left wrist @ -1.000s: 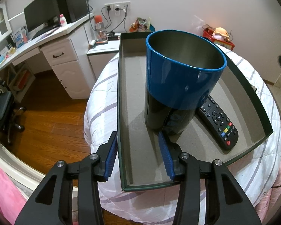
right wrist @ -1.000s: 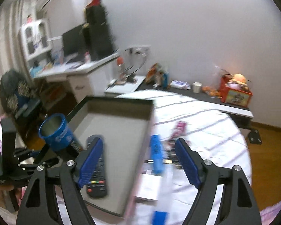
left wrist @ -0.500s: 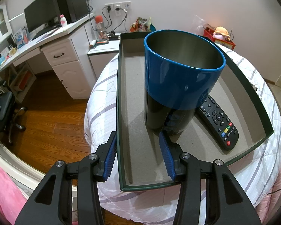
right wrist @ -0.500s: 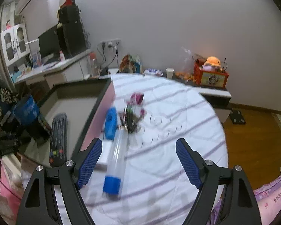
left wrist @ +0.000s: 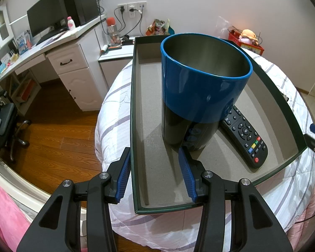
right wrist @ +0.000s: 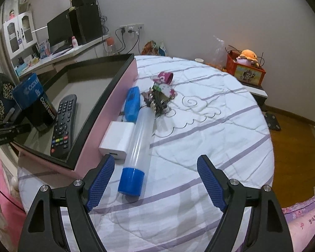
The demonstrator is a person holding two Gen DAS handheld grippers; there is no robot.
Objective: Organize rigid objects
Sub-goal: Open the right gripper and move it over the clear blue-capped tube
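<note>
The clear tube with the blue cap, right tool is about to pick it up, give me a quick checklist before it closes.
1. Right tool open: ok, jaws wide, nothing between the pads.
2. Clear tube reachable: ok, lying flat on the bed cover, blue cap nearest the tool.
3. Tube centred between jaws: not ok, it sits toward the left finger.
4. Neighbours clear: not ok, white charger lies against it.
5. Tray has room: ok, bare floor beyond the remote.
6. Blue can steady: ok, upright in the tray.

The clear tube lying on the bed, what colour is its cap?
Blue. The clear tube has a solid blue cap at its near end, shown best in the right wrist view.
</note>
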